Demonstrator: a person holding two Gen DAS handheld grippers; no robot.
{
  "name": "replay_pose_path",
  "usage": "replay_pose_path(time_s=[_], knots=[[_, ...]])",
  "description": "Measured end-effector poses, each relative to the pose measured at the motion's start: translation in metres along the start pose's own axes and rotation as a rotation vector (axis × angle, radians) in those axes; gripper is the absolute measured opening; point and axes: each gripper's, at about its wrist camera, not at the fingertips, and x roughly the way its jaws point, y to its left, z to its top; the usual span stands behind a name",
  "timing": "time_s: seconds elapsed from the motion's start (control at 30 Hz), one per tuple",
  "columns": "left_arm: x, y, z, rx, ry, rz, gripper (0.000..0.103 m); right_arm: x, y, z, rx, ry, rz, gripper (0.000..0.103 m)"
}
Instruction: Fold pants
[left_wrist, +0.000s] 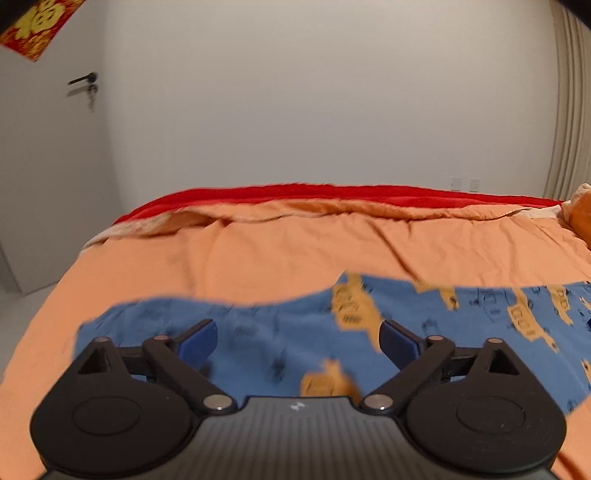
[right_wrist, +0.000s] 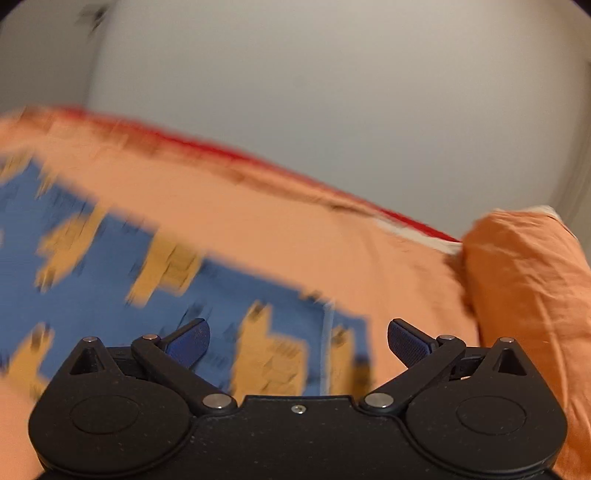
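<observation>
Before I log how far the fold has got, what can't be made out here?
- Blue patterned pants: near part hidden by the left gripper body; right end cut off, left wrist view.
- Same pants, print motion-blurred, right wrist view; right gripper covers the near edge.
- Fold count: unreadable.

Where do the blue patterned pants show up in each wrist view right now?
Left wrist: pants span the lower middle, running off the right edge.
Right wrist: pants fill the lower left, blurred, their end near centre.
Shared landmark: the red blanket strip along the bed's far edge.
</observation>
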Motion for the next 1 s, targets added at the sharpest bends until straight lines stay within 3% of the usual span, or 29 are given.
replay_pose_path(time_s=[0.03, 0.13, 0.2, 0.3, 0.43, 0.53, 0.7, 0.77, 0.87, 1.0], knots=[[-0.007, 0.008, -0.006, -0.020, 0.012, 0.016, 0.097, 0.002, 0.007, -0.005, -0.033, -0.005, -0.020, 0.102], [-0.025, 0.037, -0.019, -0.106, 0.041, 0.074, 0.099, -0.002, 0.004, 0.010, 0.024, 0.007, -0.048, 0.102], [-0.035, 0.061, -0.024, -0.180, 0.034, 0.108, 0.101, -0.011, 0.011, 0.029, 0.026, -0.047, -0.011, 0.102], [-0.043, 0.104, -0.030, -0.323, 0.004, 0.161, 0.103, -0.014, 0.038, 0.066, 0.018, -0.083, 0.128, 0.102], [-0.037, 0.146, -0.040, -0.439, -0.023, 0.175, 0.102, -0.008, 0.097, 0.099, 0.069, -0.054, 0.397, 0.102], [-0.027, 0.165, -0.047, -0.487, -0.008, 0.127, 0.088, -0.004, 0.146, 0.112, 0.044, -0.048, 0.504, 0.102], [-0.025, 0.166, -0.053, -0.494, -0.003, 0.092, 0.071, -0.003, 0.204, 0.116, -0.012, -0.029, 0.464, 0.102], [-0.025, 0.160, -0.050, -0.482, 0.001, 0.072, 0.051, -0.005, 0.209, 0.107, -0.010, -0.059, 0.436, 0.102], [-0.024, 0.149, -0.046, -0.434, -0.003, 0.053, 0.035, -0.004, 0.205, 0.098, 0.038, -0.079, 0.434, 0.102], [-0.024, 0.148, -0.046, -0.407, 0.012, 0.079, 0.031, -0.005, 0.205, 0.096, 0.049, -0.079, 0.419, 0.102]])
